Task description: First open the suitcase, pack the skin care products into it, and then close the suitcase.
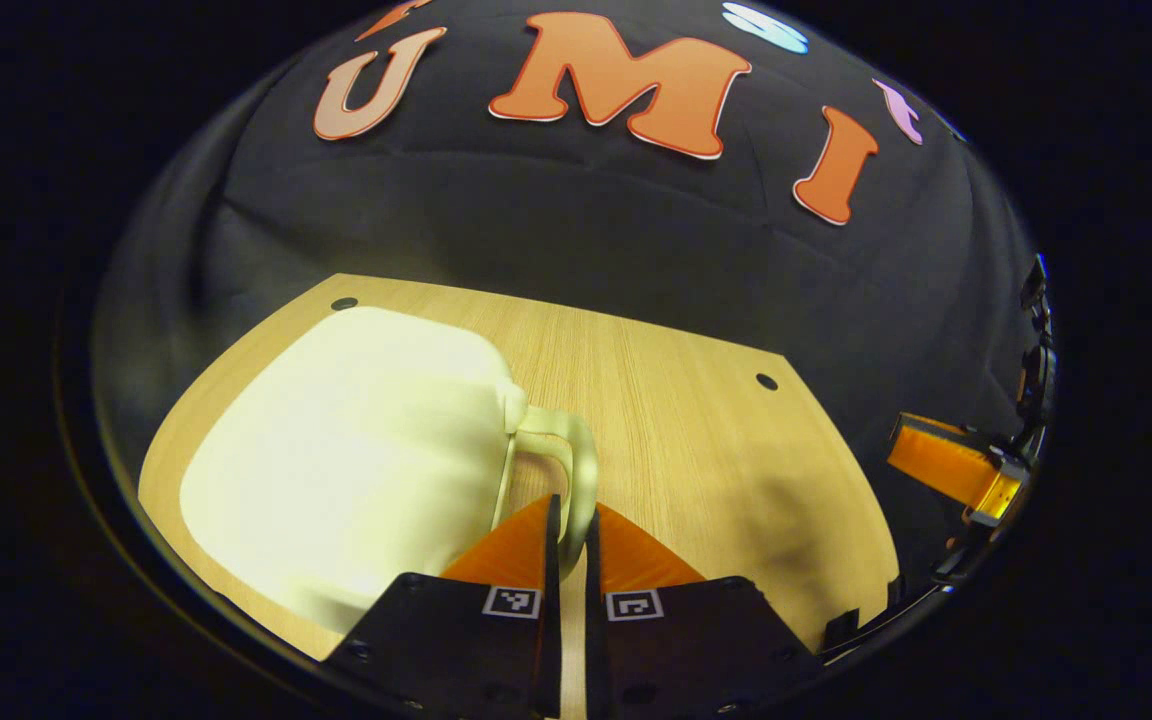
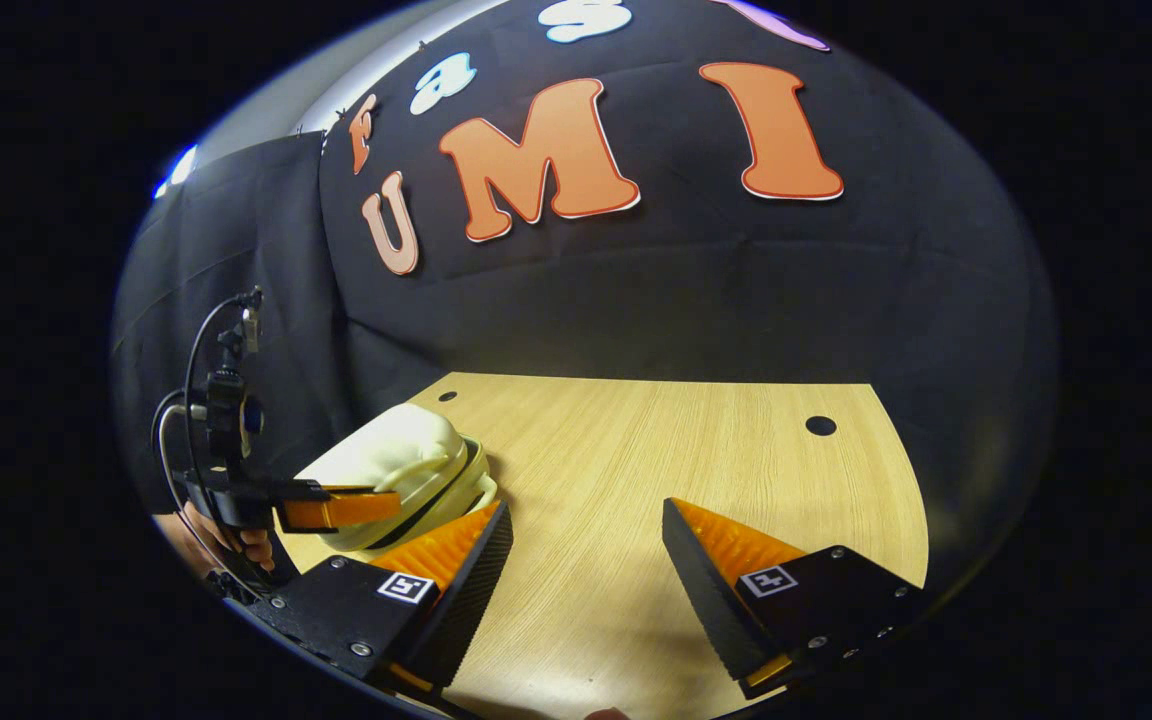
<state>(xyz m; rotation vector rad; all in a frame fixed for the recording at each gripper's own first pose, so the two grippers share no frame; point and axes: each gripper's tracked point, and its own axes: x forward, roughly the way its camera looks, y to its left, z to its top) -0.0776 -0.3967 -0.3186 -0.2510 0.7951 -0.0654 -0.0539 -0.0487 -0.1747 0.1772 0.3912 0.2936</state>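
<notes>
A cream hard-shell suitcase (image 1: 356,450) lies flat and closed on the wooden table (image 1: 706,430), its loop handle (image 1: 581,455) pointing toward me. My left gripper (image 1: 568,515) is shut on that handle, which passes between its two fingers. In the right gripper view the same suitcase (image 2: 406,450) lies at the table's left side, with the left gripper (image 2: 386,505) and the hand holding it against the near end. My right gripper (image 2: 586,540) hangs open over bare tabletop to the right of the suitcase, nothing between its fingers. It also appears at the far right as the right gripper (image 1: 946,465) in the left gripper view.
The table (image 2: 676,440) has small round holes near its back corners, such as a hole (image 2: 820,425) at the right and a hole (image 1: 766,381). The black cloth wall rises right behind the table's back edge. A cable (image 2: 191,350) loops above the left gripper's body.
</notes>
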